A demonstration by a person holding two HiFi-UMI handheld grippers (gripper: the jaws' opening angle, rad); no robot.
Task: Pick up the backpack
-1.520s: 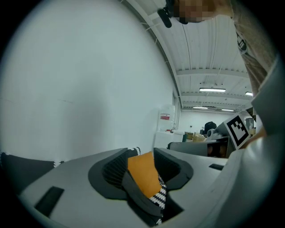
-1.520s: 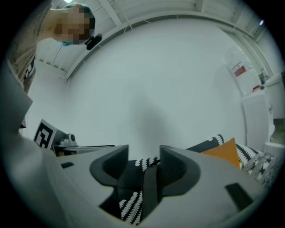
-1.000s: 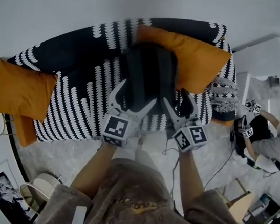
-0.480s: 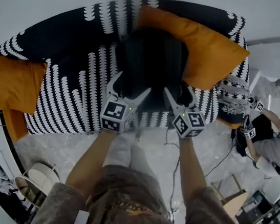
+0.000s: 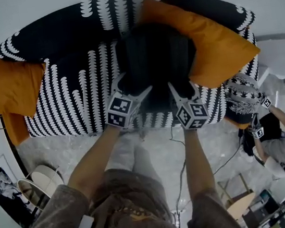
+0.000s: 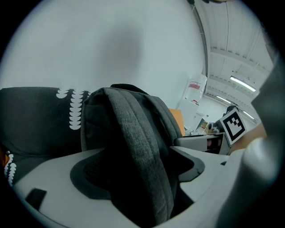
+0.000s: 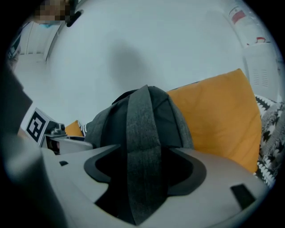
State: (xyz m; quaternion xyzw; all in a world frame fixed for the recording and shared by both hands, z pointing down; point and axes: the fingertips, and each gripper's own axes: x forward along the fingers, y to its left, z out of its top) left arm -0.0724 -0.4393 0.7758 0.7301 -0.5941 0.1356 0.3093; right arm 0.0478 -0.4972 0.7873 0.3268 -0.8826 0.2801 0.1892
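Note:
A dark grey backpack (image 5: 155, 56) stands upright on the black-and-white sofa (image 5: 74, 78), leaning on an orange cushion (image 5: 216, 42). My left gripper (image 5: 134, 85) is at the pack's lower left. In the left gripper view one grey shoulder strap (image 6: 138, 147) runs between the jaws of that gripper (image 6: 142, 173), which are closing. My right gripper (image 5: 184, 90) is at the pack's lower right. Its jaws (image 7: 144, 176) are closing around the other strap (image 7: 142, 133). Neither pair of pads clearly presses on its strap.
A second orange cushion (image 5: 10, 87) lies at the sofa's left end. A white cabinet (image 5: 281, 54) stands to the right, and a person (image 5: 278, 144) sits on the floor there. A cable (image 5: 180, 174) trails over the pale floor. A framed picture (image 5: 6, 193) leans at the lower left.
Both grippers have sunk and moved in onto the backpack's lower front. Their fingertips, earlier short of the pack, now straddle its straps.

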